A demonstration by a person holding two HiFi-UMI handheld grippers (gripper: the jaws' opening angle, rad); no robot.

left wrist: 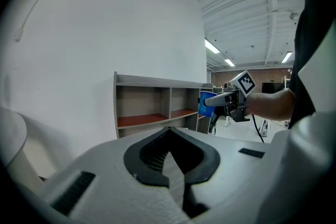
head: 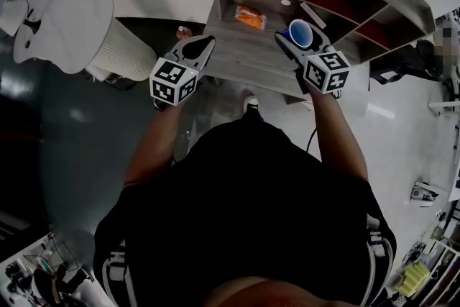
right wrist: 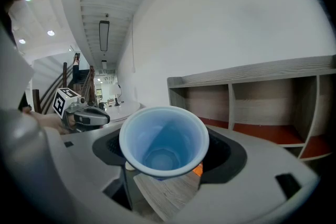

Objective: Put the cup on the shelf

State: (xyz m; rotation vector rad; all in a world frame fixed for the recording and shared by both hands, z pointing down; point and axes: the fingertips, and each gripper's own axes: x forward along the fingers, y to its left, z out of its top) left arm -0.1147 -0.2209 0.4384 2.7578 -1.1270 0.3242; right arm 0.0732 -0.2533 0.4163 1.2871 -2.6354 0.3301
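Two grippers are held out over the grey wooden shelf (head: 248,57) at the upper middle of the head view. The right gripper (head: 302,38), right of centre, has its fingers clamped on a blue cup (head: 300,32). The cup hangs in the air above the shelf's flat front board, just short of the red-floored compartments at the top of the frame. Its empty inside fills the centre of the right gripper view. An orange packet (head: 251,16) lies on the board to the left of the cup. The left gripper (head: 205,45), left of centre, sits over the board's left edge, its fingers drawn together with nothing between them. A round white table (head: 72,21) stands at the upper left
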